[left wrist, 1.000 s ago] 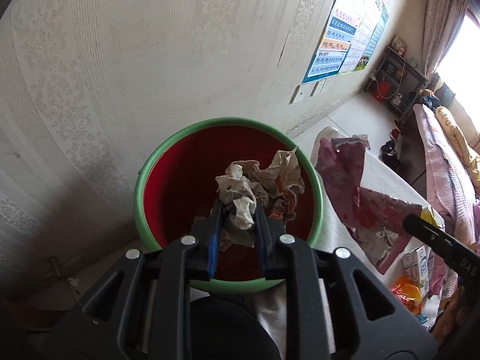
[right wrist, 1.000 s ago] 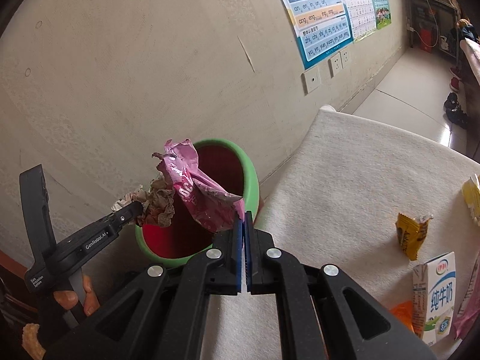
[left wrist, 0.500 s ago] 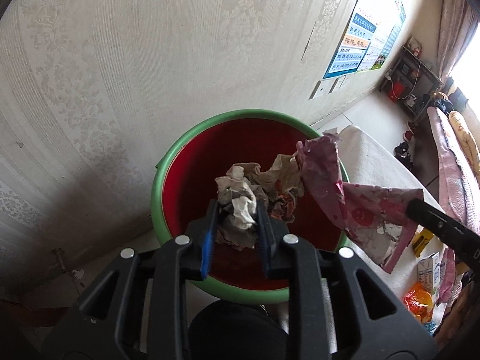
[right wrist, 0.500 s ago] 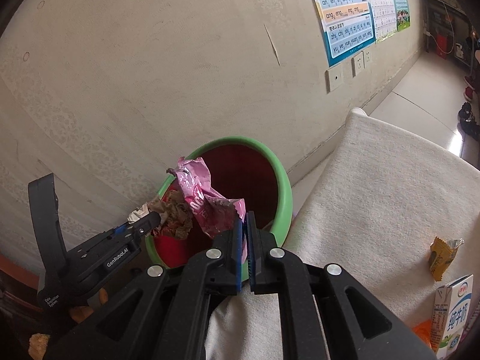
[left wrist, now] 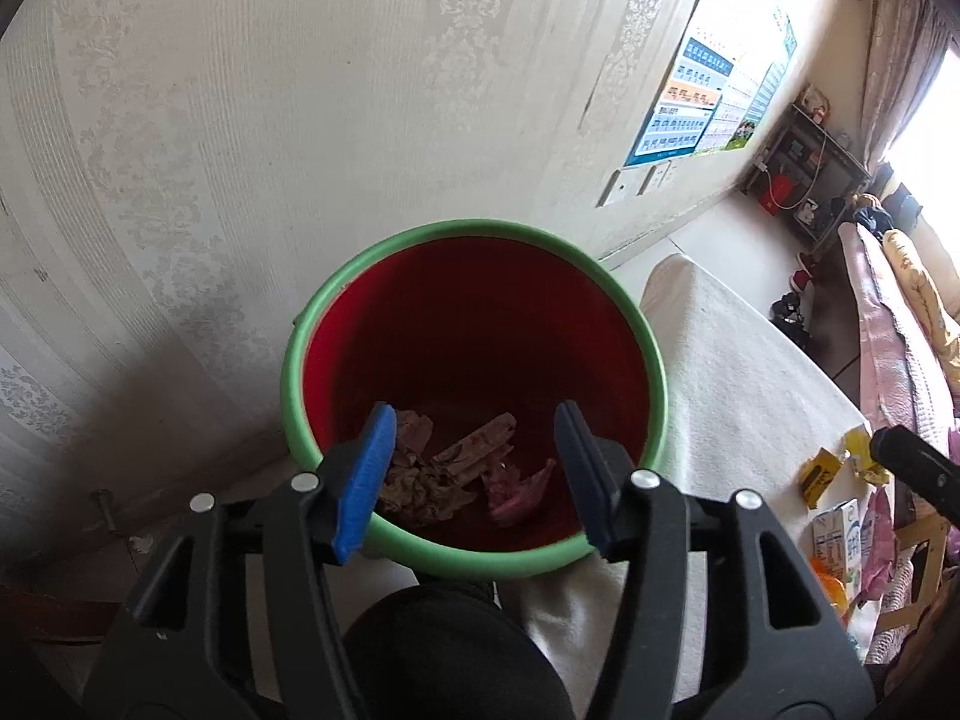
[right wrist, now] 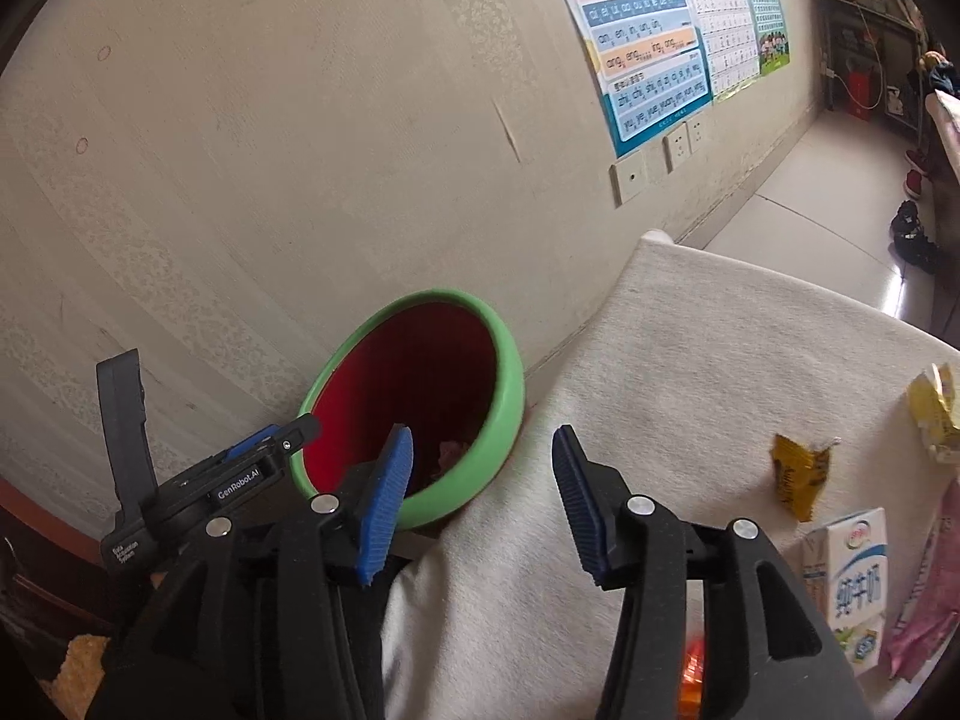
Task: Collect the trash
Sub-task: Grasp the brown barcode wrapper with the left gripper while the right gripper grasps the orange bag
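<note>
Left wrist view: left gripper [left wrist: 474, 468] and right gripper [right wrist: 483, 483] fingers are opening, empty, crumpled brown paper [left wrist: 420, 474] and pink wrapper [left wrist: 516, 489] inside the green-rimmed red bucket [left wrist: 651, 360]; likely risk: a careless turn toward remaining bench litter knocks the rim.

Both tongs' trash [left wrist: 456, 480] now in bin [left wrist: 300, 372]

wall poster [right wrist: 651, 54] | wall sockets [right wrist: 681, 144] | shelf [left wrist: 807, 180] | shoes [right wrist: 912, 234]
</note>
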Available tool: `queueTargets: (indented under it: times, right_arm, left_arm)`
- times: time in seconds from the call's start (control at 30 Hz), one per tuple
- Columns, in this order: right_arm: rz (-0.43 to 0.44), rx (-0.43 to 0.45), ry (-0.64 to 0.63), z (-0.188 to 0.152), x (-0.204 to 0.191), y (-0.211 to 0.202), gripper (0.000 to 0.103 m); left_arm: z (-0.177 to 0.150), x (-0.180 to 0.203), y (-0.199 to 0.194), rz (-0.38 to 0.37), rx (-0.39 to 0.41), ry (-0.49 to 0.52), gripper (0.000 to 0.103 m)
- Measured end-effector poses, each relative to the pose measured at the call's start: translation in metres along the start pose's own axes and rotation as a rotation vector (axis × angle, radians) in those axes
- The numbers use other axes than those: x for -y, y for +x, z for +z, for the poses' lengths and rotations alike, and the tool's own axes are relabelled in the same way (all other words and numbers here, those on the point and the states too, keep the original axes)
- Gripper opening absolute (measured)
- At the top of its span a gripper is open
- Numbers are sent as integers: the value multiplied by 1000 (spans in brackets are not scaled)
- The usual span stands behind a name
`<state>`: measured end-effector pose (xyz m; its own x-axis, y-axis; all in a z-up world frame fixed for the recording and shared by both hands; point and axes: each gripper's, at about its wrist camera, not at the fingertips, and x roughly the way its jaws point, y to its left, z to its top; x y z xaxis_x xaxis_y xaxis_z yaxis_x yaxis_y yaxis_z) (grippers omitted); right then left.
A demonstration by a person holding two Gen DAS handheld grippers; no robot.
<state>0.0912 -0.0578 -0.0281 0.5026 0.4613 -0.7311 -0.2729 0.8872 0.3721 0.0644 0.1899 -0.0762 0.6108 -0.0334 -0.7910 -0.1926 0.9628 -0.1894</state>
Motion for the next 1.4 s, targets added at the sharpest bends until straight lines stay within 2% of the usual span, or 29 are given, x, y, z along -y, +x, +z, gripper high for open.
queueTargets:
  times: [0.13, 0.3, 0.4, 0.5, 0.67, 0.77, 0.83, 0.93, 1.1, 1.2, 1.3, 1.4]
  right_arm:
    - [-96, -4, -2, -20, 36, -41, 54]
    - [-196, -121, 68, -67, 92, -63, 54]
    - [-189, -177, 158, -95, 120, -66, 55]
    - [-155, -219, 205, -112, 129, -62, 55]
    - [-140, -297, 170, -122, 123, -44, 55]
    - [-135, -339, 159, -130, 122, -32, 55]
    - [-147, -370, 122, -135, 118, -24, 47]
    - [-136, -339, 91, -132, 110, -29, 41]
    - [-109, -175, 140, -117, 116, -57, 40]
    - [-108, -123, 184, -115, 124, -68, 40]
    - [-95, -120, 221, -116, 131, -71, 41]
    - [-96, -119, 222, -117, 133, -74, 41]
  left_arm:
    - [-13, 30, -2, -68, -28, 61, 55]
    - [-41, 83, -1, -186, -102, 190, 56]
    - [-58, 110, 1, -234, -143, 254, 57]
    - [-72, 129, -1, -274, -178, 313, 58]
    - [-88, 148, -12, -368, -215, 420, 64]
    - [-102, 162, -15, -421, -257, 546, 65]
    - [-112, 171, -17, -445, -282, 646, 65]
    - [-127, 185, -22, -483, -292, 795, 65]
    - [-144, 199, -23, -541, -325, 967, 65]
    - [-154, 203, -14, -566, -382, 1026, 65]
    - [-163, 207, -4, -570, -424, 1066, 65]
    - [-169, 215, 7, -561, -447, 1060, 65]
